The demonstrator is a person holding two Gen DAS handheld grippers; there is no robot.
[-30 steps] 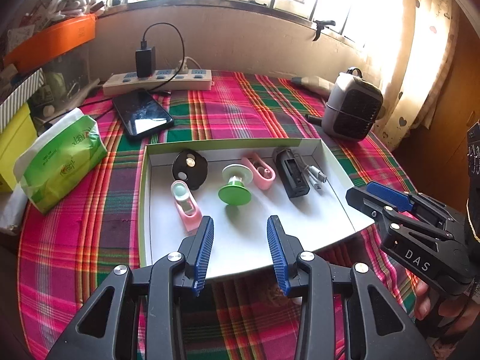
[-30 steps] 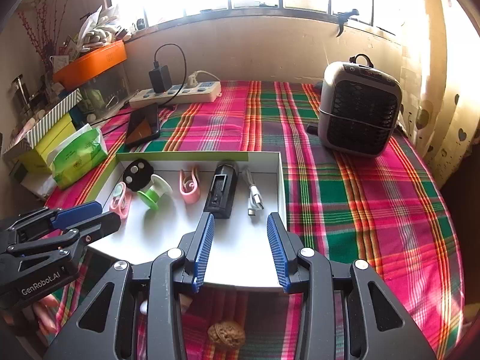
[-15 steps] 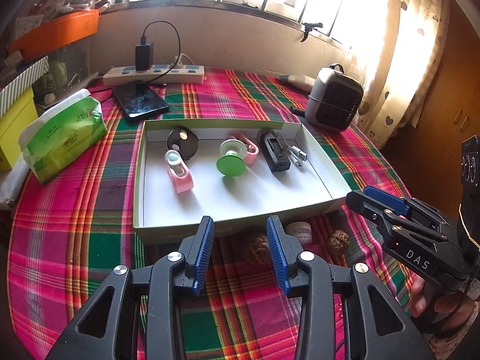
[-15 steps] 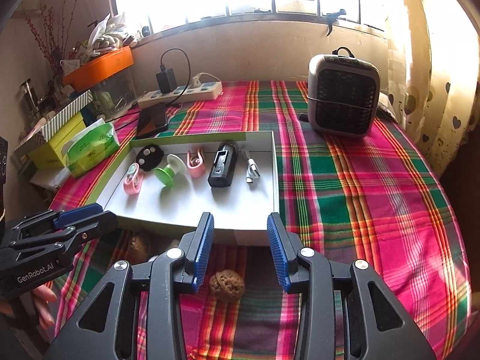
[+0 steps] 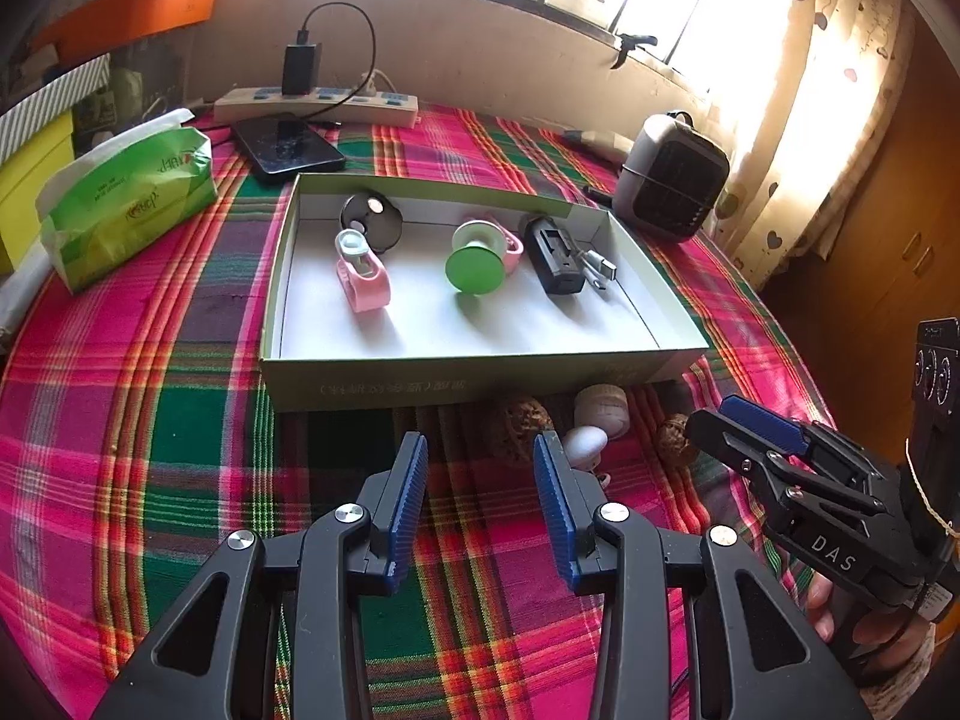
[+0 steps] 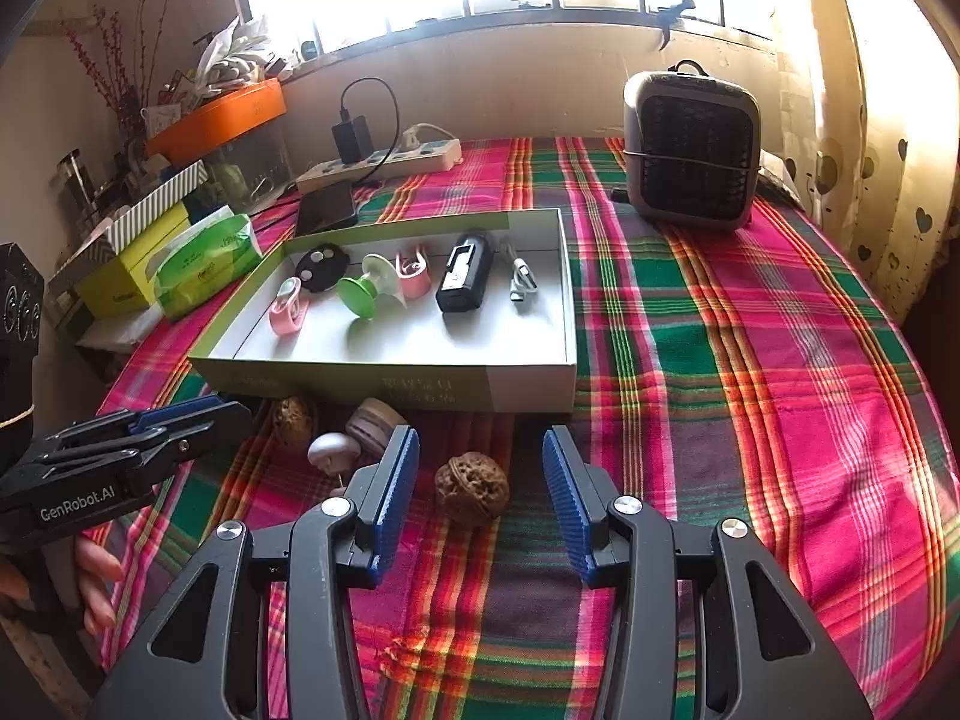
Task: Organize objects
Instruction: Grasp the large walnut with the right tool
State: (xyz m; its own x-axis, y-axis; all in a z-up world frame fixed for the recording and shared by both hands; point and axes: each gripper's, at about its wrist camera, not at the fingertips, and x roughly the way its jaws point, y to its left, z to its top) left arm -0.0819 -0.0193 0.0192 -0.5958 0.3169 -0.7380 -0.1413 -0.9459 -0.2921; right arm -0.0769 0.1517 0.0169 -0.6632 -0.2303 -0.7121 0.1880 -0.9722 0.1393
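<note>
With several small gadgets already lined up inside the box point(image 6: 528, 384), I saw a walnut point(image 6: 293, 420), mushroom-shaped knob point(image 6: 333, 450), round cap point(image 6: 375, 420) and second walnut point(image 6: 472, 487) waiting before it, my left gripper point(image 5: 480, 501) gaping empty, my right gripper point(image 6: 477, 498) just widening around that walnut.

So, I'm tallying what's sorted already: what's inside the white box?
Inside the box: a black disc, two pink clips, a green suction holder, a black charger-like device and a cable. Nothing looks hidden.
</note>
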